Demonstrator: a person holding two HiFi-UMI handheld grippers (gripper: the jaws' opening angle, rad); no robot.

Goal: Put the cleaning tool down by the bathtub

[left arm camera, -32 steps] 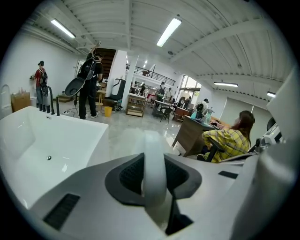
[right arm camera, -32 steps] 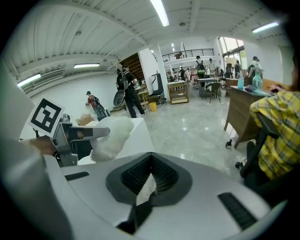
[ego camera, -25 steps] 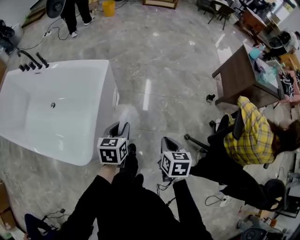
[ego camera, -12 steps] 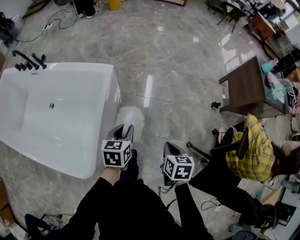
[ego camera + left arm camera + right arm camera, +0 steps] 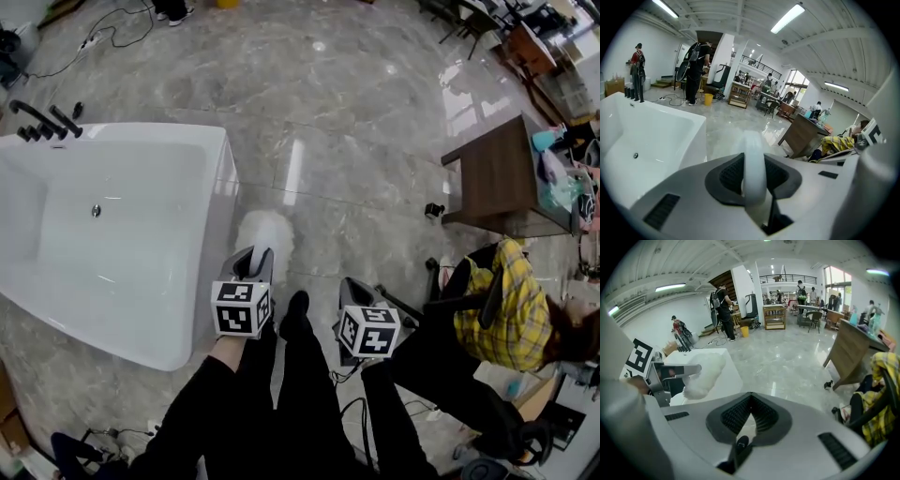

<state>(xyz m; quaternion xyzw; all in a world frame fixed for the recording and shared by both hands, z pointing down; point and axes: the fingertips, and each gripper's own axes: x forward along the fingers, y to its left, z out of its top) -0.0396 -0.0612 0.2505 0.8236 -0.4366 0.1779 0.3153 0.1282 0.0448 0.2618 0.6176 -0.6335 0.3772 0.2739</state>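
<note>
the left gripper (image 5: 252, 256) is keeping its jaws clamped on the cleaning tool (image 5: 265, 234), whose fluffy head is staying just beside the bathtub (image 5: 221, 178) while the person is stepping forward. the right gripper (image 5: 354, 287) is riding empty, jaws together. the set-down is likely still pending.

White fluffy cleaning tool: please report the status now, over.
Left gripper shut on handle of white fluffy cleaning tool. Right gripper shut, empty. Tool in air beside white bathtub, not down. Grey marble floor there bare.

Open lab hall: freestanding bathtub (image 5: 218, 183) on marble floor (image 5: 356, 103), cluttered desk (image 5: 497, 173), ceiling strip lights (image 5: 788, 18).
</note>
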